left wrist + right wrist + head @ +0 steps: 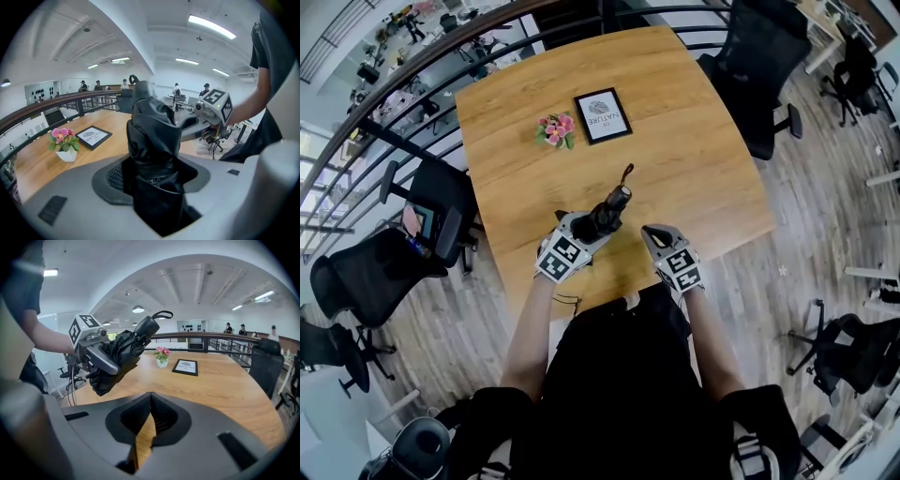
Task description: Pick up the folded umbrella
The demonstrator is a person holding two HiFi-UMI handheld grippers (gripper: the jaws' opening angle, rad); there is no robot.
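Note:
The folded black umbrella (611,210) is off the wooden table (703,159), tilted with its strap end up and away from me. My left gripper (598,228) is shut on the umbrella's lower part. In the left gripper view the umbrella (152,126) fills the space between the jaws of the left gripper (152,174). The right gripper view shows the umbrella (123,348) held in the air to the left by the left gripper (96,354). My right gripper (652,232) is beside it over the table's near edge, and the right gripper (151,399) is shut on nothing.
A framed picture (602,115) and a small pot of pink flowers (556,130) stand on the far part of the table. Black office chairs (759,66) (441,202) stand at the table's right and left sides. A railing (412,84) runs behind.

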